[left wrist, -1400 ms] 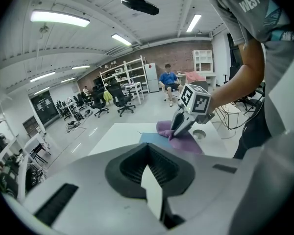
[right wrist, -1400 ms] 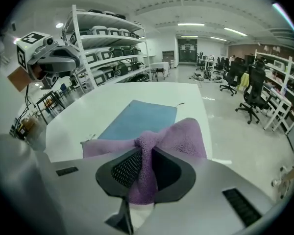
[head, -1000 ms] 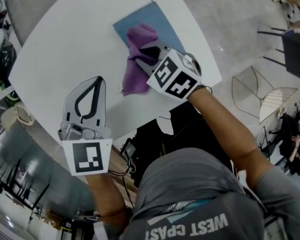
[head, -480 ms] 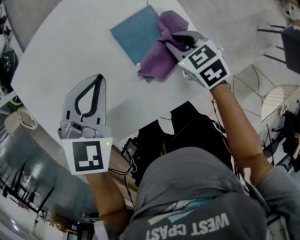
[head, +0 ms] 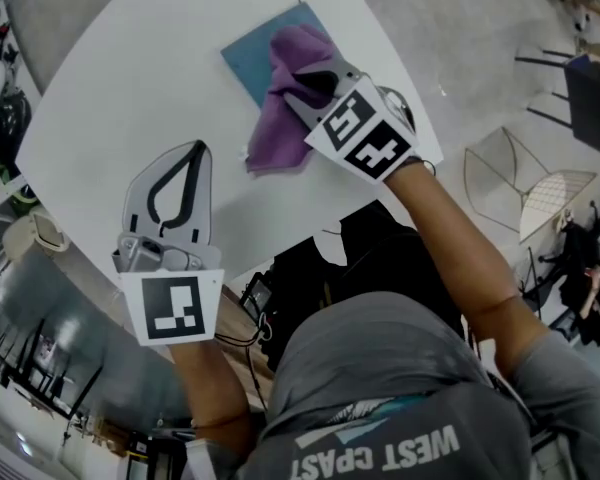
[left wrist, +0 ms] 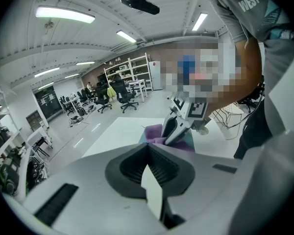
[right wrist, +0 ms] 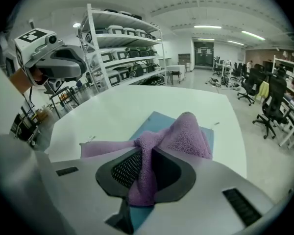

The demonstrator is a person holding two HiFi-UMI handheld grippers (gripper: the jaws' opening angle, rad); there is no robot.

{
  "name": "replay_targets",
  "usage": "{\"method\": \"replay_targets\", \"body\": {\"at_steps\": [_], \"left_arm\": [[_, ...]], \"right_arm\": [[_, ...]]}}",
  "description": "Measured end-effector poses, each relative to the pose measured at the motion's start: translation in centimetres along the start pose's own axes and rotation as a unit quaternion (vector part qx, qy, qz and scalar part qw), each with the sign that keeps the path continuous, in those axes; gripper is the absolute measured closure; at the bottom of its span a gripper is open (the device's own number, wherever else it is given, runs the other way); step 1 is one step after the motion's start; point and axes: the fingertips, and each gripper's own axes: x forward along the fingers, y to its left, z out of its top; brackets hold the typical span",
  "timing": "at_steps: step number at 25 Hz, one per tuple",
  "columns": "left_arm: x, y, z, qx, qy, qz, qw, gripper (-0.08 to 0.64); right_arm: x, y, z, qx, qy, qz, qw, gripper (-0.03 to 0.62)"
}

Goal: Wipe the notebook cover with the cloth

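Head view: our right gripper (head: pixel 302 86) pinches the purple cloth (head: pixel 275 138) on the blue notebook (head: pixel 248 60), far side of the table (head: pixel 130 88). Left gripper view: our left gripper (left wrist: pixel 148 146) has its jaws pressed together, empty. Right gripper view: nothing pins the notebook, so we might just shove it around.

Upside-down print on the person's grey shirt (head: pixel 380 378) reads "WEST", then seemingly "COAST".

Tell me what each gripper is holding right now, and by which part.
Right gripper: the purple cloth, pinched by a bunched fold, over the notebook. Left gripper: shut, holding nothing.
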Motion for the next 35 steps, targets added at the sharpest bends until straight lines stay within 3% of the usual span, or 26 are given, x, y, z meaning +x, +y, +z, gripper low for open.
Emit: {"method": "replay_targets", "body": {"at_steps": [5, 8, 16, 19, 23, 32, 35], "left_arm": [[-0.6, 0.0, -0.8, -0.007, 0.009, 0.008, 0.9999, 0.56], [-1.1, 0.2, -0.9, -0.007, 0.008, 0.012, 0.9999, 0.56], [-0.9, 0.9, -0.1, 0.003, 0.004, 0.009, 1.0, 0.56], [-0.4, 0.6, 0.5, 0.006, 0.0, 0.003, 1.0, 0.56], [-0.1, 0.4, 0.7, 0.006, -0.001, 0.0, 1.0, 0.56], [-0.9, 0.1, -0.9, -0.013, 0.016, 0.013, 0.9997, 0.56], [-1.1, 0.5, -1.1, -0.015, 0.017, 0.017, 0.9996, 0.56]], "right_arm": [[2.1, 3.3, 2.1, -0.046, 0.0, 0.04, 0.998, 0.505], [1.9, 3.1, 2.1, -0.039, -0.006, 0.039, 0.998, 0.505], [-3.0, -6.0, -2.0, 0.04, 0.001, -0.065, 0.997, 0.505], [-3.8, -7.5, -2.7, 0.05, 0.005, -0.081, 0.996, 0.505], [-2.5, -5.8, -1.4, 0.03, 0.003, -0.063, 0.998, 0.505], [2.4, 2.1, 3.1, -0.046, -0.008, 0.03, 0.998, 0.505], [2.5, 1.9, 3.2, -0.036, -0.015, 0.034, 0.999, 0.505]]}}
